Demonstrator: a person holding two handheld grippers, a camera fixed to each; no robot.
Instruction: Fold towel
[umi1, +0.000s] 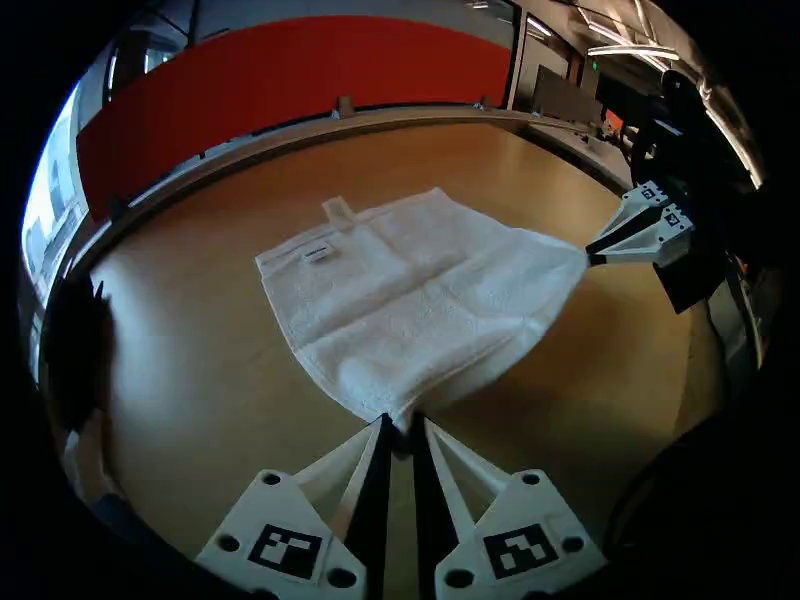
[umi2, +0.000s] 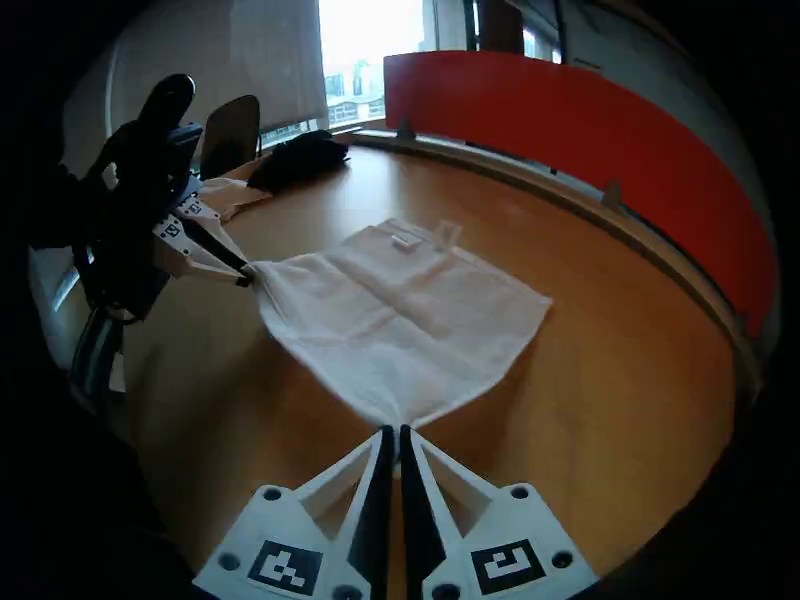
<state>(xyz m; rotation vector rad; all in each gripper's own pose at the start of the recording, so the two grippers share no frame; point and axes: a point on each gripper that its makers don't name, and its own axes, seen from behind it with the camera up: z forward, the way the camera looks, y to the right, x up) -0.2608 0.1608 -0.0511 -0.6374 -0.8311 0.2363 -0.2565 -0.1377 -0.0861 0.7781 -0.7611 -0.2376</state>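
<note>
A white towel lies spread on the wooden table, with a small loop and label at its far edge. My left gripper is shut on the towel's near corner, which bunches between its fingers. In the left gripper view my right gripper pinches the towel's right corner. In the right gripper view the towel spreads ahead, my right gripper is shut on its near corner, and my left gripper holds the corner at the left. Both held corners are lifted slightly off the table.
A red partition runs along the table's far edge. In the right gripper view a dark bag and a chair sit at the far end by the window. Bare wood surrounds the towel.
</note>
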